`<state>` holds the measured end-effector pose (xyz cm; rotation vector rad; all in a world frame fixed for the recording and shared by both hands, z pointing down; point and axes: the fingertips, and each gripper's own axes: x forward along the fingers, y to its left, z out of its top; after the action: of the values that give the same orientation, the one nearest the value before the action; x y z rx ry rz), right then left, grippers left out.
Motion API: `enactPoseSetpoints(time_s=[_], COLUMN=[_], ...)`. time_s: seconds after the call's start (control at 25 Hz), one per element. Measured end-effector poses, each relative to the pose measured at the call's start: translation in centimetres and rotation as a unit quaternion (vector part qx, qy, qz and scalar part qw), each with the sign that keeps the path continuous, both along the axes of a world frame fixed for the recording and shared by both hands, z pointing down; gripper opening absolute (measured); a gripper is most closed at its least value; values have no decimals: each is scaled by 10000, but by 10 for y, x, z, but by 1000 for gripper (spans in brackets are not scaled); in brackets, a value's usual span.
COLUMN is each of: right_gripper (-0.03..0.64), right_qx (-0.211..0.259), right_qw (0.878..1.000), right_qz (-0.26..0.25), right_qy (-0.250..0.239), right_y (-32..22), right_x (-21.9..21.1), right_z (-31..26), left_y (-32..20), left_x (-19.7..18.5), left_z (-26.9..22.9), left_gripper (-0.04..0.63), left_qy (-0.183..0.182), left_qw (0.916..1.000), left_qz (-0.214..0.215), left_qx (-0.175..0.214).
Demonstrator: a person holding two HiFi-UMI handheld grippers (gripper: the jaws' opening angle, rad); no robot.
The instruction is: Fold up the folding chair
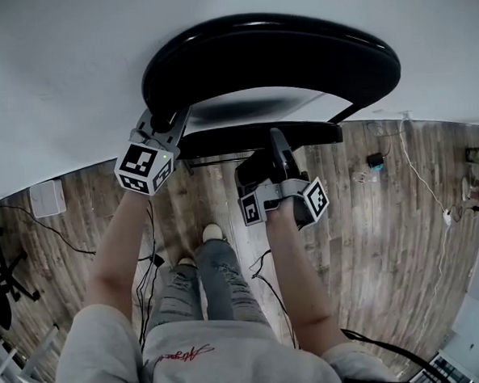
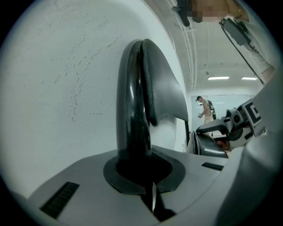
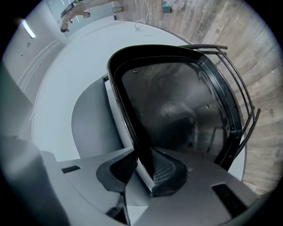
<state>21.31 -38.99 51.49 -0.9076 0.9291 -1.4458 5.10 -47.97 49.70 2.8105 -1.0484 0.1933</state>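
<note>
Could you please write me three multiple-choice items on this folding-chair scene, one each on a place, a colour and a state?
1. Where does the chair stand?
A) close by a white wall
B) on a table
C) outdoors on grass

2. What colour is the chair?
A) red
B) black
C) white

3. How do the jaws of the right gripper stand?
A) wide apart in free air
B) closed on the seat at its rim
C) closed on a cable

Answers:
1 A: in the head view the wall rises right behind it, above the wooden floor.
2 B: every part of it is glossy black.
3 B: in the right gripper view both pads press on the rim.
</note>
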Motion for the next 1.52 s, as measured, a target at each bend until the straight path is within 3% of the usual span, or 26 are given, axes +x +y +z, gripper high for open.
enactPoseSetpoints(time_s=[0.2,0.4,0.48,0.6,0.76,0.84,0.92,1.08,1.2,1.32,1.4,1.52], right_gripper=[85,83,76,69,71,112,182,195,189,130,77,28], right_qx=[71,39,136,333,572,714,796,676,945,1677,2219,2760], right_qw=[10000,9998,9993,9959,9882,9811,9735,9566,9232,8615,8235,7839], right_qz=[-41,-157,-253,-452,-457,-440,-495,-671,-384,-105,-43,-198], right_qy=[57,142,259,710,1343,1743,2085,2755,3705,4792,5221,5558], right_y=[-3,-6,-7,-10,-10,-10,-4,17,54,88,106,137], right_x=[-3,-2,-3,-1,2,1,-2,1,6,0,-12,-40], right_z=[-8,-8,-9,-12,-19,-28,-33,-21,-40,-94,-135,-177], left_y=[7,7,6,6,15,20,29,54,96,141,163,199], left_x=[-19,-18,-21,-18,-25,-37,-53,-84,-98,-100,-98,-93], left_z=[-1,-3,-17,-31,-28,-24,-20,-9,-22,-63,-94,-137], left_gripper=[20,21,20,51,131,187,210,210,209,209,203,96], left_qy=[254,37,276,595,601,696,851,1135,1321,1722,1892,1869], left_qw=[9991,9991,9987,9974,9971,9957,9933,9857,9805,9753,9736,9770], left_qz=[-336,-419,-432,-307,-233,-256,-440,-1020,-1316,-1347,-1275,-994], left_qx=[24,-37,30,-255,-393,-546,-652,-709,-620,-323,-120,265])
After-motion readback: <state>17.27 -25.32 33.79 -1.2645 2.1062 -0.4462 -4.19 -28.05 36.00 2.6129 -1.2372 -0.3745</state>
